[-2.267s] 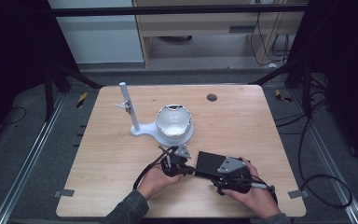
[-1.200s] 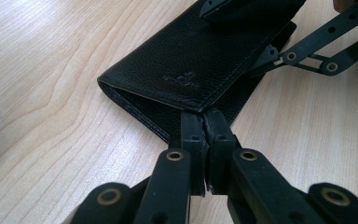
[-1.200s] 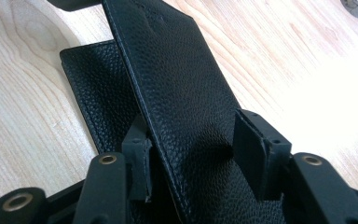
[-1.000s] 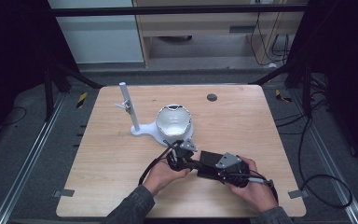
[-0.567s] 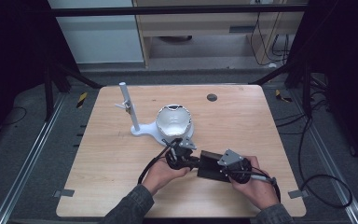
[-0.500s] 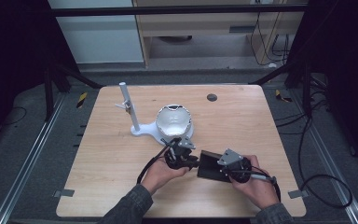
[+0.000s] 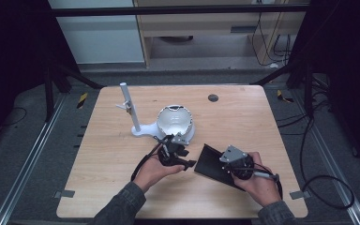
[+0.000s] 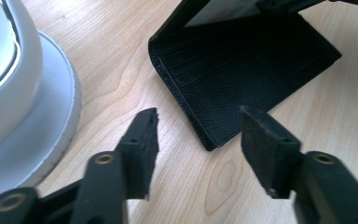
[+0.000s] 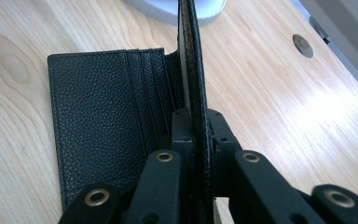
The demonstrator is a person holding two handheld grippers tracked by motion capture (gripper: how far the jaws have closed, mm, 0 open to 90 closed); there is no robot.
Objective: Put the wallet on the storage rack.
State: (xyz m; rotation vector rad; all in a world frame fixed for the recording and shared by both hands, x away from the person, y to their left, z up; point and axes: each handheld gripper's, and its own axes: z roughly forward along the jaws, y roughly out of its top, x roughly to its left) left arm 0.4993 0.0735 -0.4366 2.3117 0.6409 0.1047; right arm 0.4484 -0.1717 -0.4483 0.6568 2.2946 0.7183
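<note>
A black leather wallet point(image 7: 212, 162) lies opened on the wooden table, its card slots point(image 9: 102, 102) facing up. My right gripper point(image 9: 193, 122) is shut on the wallet's other flap and holds it on edge above the flat half; in the high view this gripper point(image 7: 225, 165) is at the wallet's right end. My left gripper point(image 8: 200, 123) is open, and its jaws have just been opening with nothing between them. The wallet's near corner point(image 8: 209, 140) lies just ahead of its tips. From above, the left gripper point(image 7: 186, 163) sits just left of the wallet.
A white stand with a round bowl-like head point(image 7: 174, 122) and an upright post point(image 7: 129, 105) sits behind the left gripper; its base point(image 8: 51, 116) is close beside the left jaw. A dark round cap point(image 7: 213, 98) lies at the table's far side. Cables trail from both grippers.
The left jaws have opened and let go of the wallet. The right jaws have closed on one flap. The wallet, earlier pinched between both grippers, now lies spread open.
</note>
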